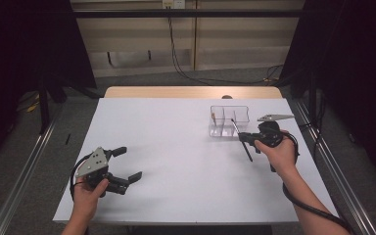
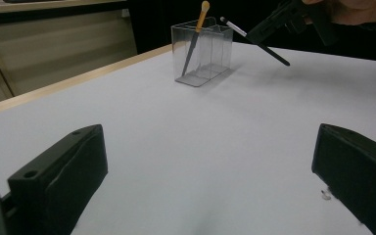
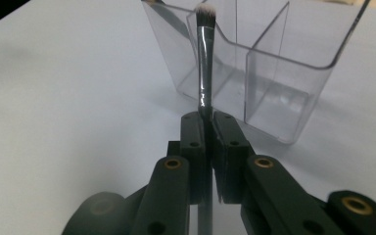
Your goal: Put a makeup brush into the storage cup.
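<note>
Now, starting at the near left corner of the white table (image 1: 176, 147), my left gripper (image 1: 127, 166) rests low over the surface with its jaws spread wide apart and nothing between them; a broad bare stretch of table lies ahead of it. Moving right across that open middle, nothing stands in the way until the far right part of the table, where a clear plastic organiser (image 1: 229, 121) with several compartments sits a little in from the right edge. One orange-tipped brush (image 2: 196, 36) already leans inside its left compartment. Just beside the organiser, on its near right side, my right gripper (image 3: 205, 117) has its jaws pressed together on the handle of a dark makeup brush (image 3: 204, 58), bristles pointing up and towards the organiser's rim. I judge this to be the carrying step: the brush is lifted and aimed but not yet inside. The next move calls for raising it above the wall, tipping it over an empty compartment, then letting go. Room is tight by the right edge, generous to the left.
</note>
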Demonstrator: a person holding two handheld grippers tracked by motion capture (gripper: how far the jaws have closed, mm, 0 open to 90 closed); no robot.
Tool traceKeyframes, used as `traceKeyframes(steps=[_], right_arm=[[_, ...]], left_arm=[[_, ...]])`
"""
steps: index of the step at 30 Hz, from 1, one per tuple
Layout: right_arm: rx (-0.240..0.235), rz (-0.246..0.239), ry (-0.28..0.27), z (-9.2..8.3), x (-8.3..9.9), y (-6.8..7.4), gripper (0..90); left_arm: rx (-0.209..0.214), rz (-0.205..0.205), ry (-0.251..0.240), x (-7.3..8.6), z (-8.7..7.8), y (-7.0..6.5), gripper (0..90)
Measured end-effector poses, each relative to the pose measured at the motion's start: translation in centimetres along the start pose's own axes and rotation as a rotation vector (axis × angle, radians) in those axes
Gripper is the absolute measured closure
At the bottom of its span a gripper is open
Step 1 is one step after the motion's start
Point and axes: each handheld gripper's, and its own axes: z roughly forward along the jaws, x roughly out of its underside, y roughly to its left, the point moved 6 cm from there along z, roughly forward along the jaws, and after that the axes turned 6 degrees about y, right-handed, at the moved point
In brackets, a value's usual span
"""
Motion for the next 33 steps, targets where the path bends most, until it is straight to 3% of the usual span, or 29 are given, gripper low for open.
traceKeyframes(steps=[13,29,33], right_arm=[[-0.035,0.010,-0.149,-0.6,-1.6,0.8,84.5],[-0.013,-0.012,-0.322,-0.8,-4.0,1.4,84.5],[-0.005,-0.022,-0.344,-0.7,-4.4,1.7,84.5]], left_arm=[[0.000,-0.004,-0.002,0.0,0.1,0.0,0.0],[-0.001,-0.001,0.001,0.0,-0.1,0.1,0.0],[-0.003,0.003,0.000,0.0,-0.1,0.1,0.0]])
